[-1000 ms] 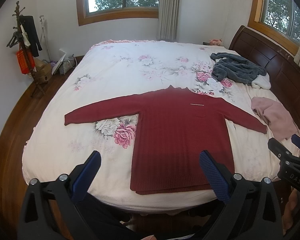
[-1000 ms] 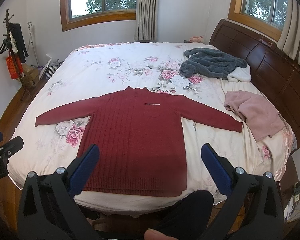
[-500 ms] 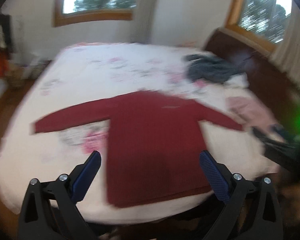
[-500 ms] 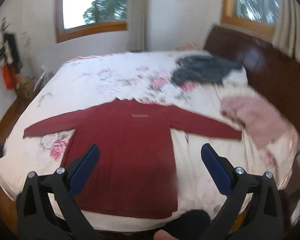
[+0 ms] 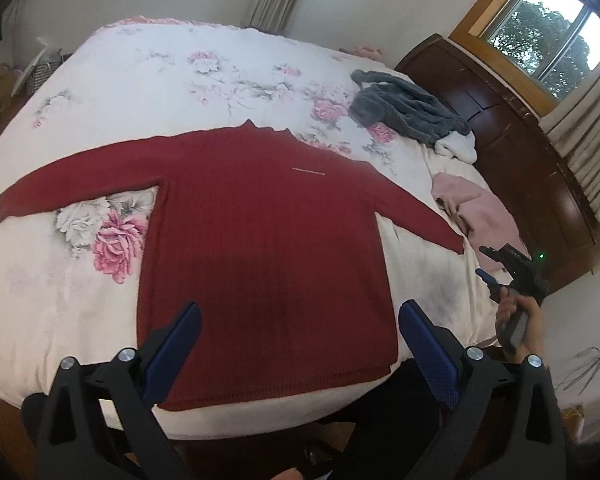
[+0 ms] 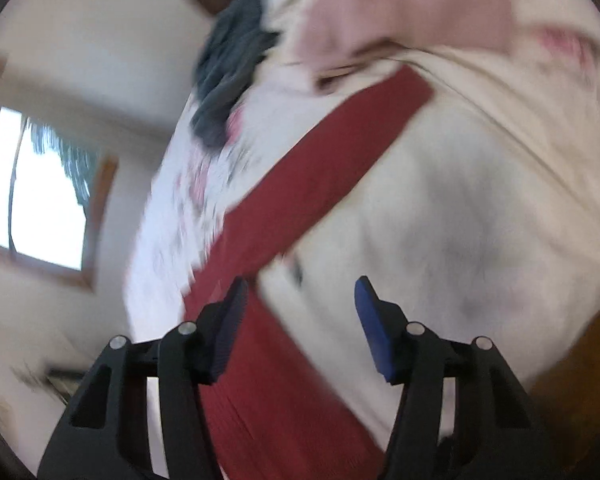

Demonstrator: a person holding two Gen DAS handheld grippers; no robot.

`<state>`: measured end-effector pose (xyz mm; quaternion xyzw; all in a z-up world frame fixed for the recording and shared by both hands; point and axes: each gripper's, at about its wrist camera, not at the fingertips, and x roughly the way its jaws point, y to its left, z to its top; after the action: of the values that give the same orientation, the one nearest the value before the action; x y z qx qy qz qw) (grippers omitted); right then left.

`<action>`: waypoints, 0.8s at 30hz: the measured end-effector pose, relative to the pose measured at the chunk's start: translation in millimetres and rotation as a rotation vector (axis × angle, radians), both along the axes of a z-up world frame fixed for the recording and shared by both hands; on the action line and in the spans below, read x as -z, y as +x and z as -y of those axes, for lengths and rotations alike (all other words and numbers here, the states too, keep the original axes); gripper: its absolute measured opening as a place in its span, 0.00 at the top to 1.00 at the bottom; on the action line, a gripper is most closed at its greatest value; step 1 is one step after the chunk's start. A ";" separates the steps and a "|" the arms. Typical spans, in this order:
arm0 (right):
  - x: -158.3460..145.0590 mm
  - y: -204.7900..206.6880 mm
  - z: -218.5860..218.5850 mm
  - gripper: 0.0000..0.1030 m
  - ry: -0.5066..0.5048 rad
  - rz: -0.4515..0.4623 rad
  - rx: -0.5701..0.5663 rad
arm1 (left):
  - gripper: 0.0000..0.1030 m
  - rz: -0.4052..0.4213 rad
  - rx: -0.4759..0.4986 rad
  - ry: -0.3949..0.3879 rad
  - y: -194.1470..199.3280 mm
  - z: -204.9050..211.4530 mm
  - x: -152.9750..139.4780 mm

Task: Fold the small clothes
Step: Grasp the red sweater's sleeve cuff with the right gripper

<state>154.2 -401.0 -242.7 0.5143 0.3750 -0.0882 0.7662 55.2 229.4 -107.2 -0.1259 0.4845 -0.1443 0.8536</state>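
Sweater: one red sweater (image 5: pixel 260 248) spread flat on the bed (image 5: pixel 148 80).
Left gripper (image 5: pixel 300 344): jaws wide, empty, above its hem.
Right gripper (image 6: pixel 300 312): jaws apart, empty, over its sleeve; blurred view.
Others: grey garment (image 5: pixel 408 112) and pink garment (image 5: pixel 476 208), beyond the sweater; whole layout only in left view.

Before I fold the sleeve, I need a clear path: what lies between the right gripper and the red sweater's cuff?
Only bare bedsheet between right gripper and cuff, in the left wrist view.

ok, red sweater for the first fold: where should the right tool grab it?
Pinch the cuff end of the sweater's right sleeve, coming from the bed's right side. That sleeve lies flat and fully stretched out, its end free of the pink garment, and the open right tool hovers over it.
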 end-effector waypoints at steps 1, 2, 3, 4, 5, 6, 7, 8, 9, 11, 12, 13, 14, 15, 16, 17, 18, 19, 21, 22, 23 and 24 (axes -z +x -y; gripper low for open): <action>13.1 4.3 18.1 0.47 0.052 0.018 0.033 | 0.04 -0.008 -0.003 -0.002 4.0 1.2 1.9; 29.4 10.4 39.7 0.50 0.106 0.036 0.077 | 0.04 -0.018 -0.009 -0.008 9.0 2.5 4.5; 40.8 15.2 54.5 0.52 0.143 0.045 0.109 | 0.04 -0.032 -0.015 -0.017 14.5 3.5 7.4; 51.8 19.7 69.0 0.55 0.180 0.057 0.141 | 0.04 -0.048 -0.017 -0.028 19.7 3.1 8.5; 64.4 25.5 85.6 0.59 0.210 0.067 0.174 | 0.04 -0.064 -0.019 -0.037 25.0 3.2 11.9; 74.4 31.4 98.8 0.61 0.226 0.073 0.205 | 0.04 -0.083 -0.023 -0.047 30.8 4.8 16.8; 87.0 39.2 115.1 0.62 0.249 0.084 0.241 | 0.04 -0.092 -0.024 -0.049 34.0 5.1 20.2; 94.4 43.1 124.9 0.62 0.264 0.084 0.264 | 0.04 -0.102 -0.025 -0.046 37.5 5.7 24.2; 104.4 47.9 136.4 0.62 0.274 0.073 0.300 | 0.04 -0.116 -0.026 -0.042 41.4 8.4 28.6; 122.1 54.7 153.1 0.62 0.297 0.052 0.357 | 0.04 -0.139 -0.026 -0.044 47.0 10.4 35.0; 130.0 57.1 158.8 0.62 0.307 0.039 0.378 | 0.04 -0.152 -0.023 -0.047 48.9 11.8 37.9; 138.8 60.4 164.4 0.62 0.318 0.023 0.400 | 0.04 -0.165 -0.015 -0.055 52.2 13.8 40.9; 144.3 63.5 166.3 0.62 0.320 0.013 0.405 | 0.04 -0.173 -0.011 -0.060 54.0 14.5 42.9; 146.5 68.4 167.4 0.62 0.317 0.004 0.406 | 0.04 -0.177 -0.010 -0.060 55.1 15.6 44.5; 148.4 71.9 168.3 0.62 0.307 -0.003 0.402 | 0.04 -0.177 -0.010 -0.058 56.1 16.3 45.4; 149.7 76.8 169.7 0.62 0.298 -0.004 0.397 | 0.04 -0.179 -0.012 -0.054 57.4 16.9 46.6; 150.3 80.8 170.1 0.62 0.295 -0.004 0.393 | 0.04 -0.180 -0.013 -0.053 58.1 16.4 48.0; 150.7 86.4 171.1 0.62 0.290 -0.005 0.388 | 0.04 -0.184 -0.017 -0.054 59.4 15.9 49.6; 152.2 92.6 168.3 0.62 0.280 -0.012 0.386 | 0.04 -0.196 -0.026 -0.074 61.6 12.8 52.7; 152.7 96.1 167.7 0.62 0.276 -0.016 0.386 | 0.04 -0.203 -0.030 -0.086 63.2 10.7 54.9; 152.8 103.7 170.4 0.62 0.271 -0.020 0.384 | 0.04 -0.215 -0.034 -0.107 63.6 8.8 57.3; 153.1 105.0 172.4 0.62 0.266 -0.020 0.380 | 0.04 -0.234 -0.038 -0.148 63.7 5.4 61.3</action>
<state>259.2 -573.4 -395.8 0.6712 0.2872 -0.1860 0.6576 118.9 224.0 -168.6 -0.2138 0.5663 -0.1477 0.7821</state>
